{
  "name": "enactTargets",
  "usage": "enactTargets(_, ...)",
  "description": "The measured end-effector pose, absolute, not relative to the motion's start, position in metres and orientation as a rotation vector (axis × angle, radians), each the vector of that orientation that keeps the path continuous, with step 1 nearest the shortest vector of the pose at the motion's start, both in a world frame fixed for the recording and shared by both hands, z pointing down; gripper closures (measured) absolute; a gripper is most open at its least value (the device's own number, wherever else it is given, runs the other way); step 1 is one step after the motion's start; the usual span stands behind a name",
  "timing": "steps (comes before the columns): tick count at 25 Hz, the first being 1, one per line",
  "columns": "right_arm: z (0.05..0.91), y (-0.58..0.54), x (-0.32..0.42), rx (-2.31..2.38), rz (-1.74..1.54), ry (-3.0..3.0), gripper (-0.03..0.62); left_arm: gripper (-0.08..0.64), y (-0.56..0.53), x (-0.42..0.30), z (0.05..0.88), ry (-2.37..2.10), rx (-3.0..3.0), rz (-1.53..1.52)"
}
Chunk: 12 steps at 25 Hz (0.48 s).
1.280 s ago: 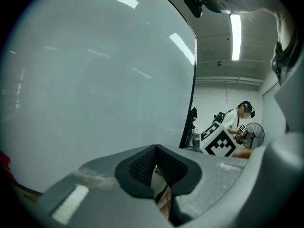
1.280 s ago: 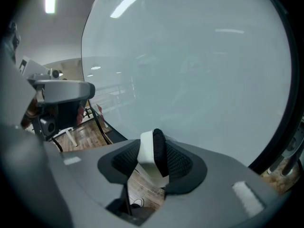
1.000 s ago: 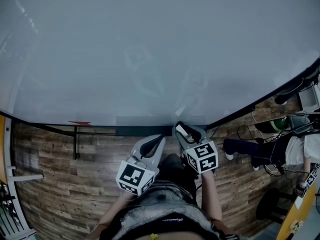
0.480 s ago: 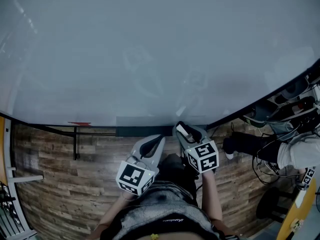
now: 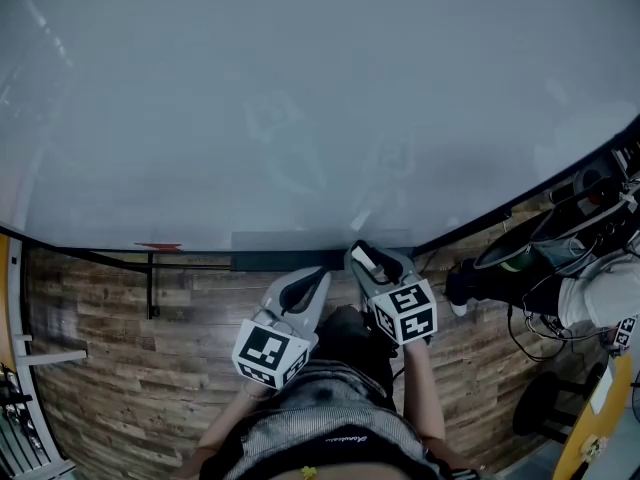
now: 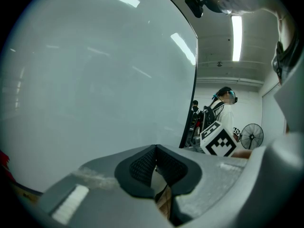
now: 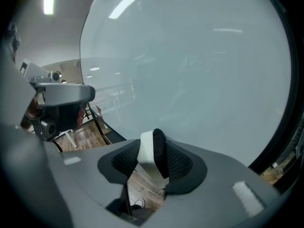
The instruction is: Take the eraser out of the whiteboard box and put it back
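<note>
Right hand-held gripper (image 7: 154, 158) is part open and clamped on the eraser (image 7: 146, 152). Eraser's long axis runs along the jaws, tip pointing at the whiteboard (image 5: 300, 98), over the right part of the whiteboard box (image 5: 280, 262); contact unclear. Left hand-held gripper (image 6: 156, 149) is closed and empty, just left. Wood floor (image 5: 100, 328) below.

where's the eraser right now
The eraser is clamped in the right gripper. In the head view it is right of centre, at the right end of the dark box along the bottom edge of the whiteboard.
</note>
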State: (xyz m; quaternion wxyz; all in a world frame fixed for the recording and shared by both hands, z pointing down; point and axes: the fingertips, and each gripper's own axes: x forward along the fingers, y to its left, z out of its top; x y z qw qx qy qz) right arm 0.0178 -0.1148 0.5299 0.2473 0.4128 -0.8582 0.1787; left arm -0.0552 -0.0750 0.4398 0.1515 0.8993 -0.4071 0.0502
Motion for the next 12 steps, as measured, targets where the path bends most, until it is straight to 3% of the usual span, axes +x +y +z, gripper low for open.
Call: enactTargets(12, 0.5312, -0.1137, 0.0166, 1.127, 0.478, -2.348, 0.426, 0.56, -0.0715, -0.0517, 0.4407, -1.163, 2.589, 0.147)
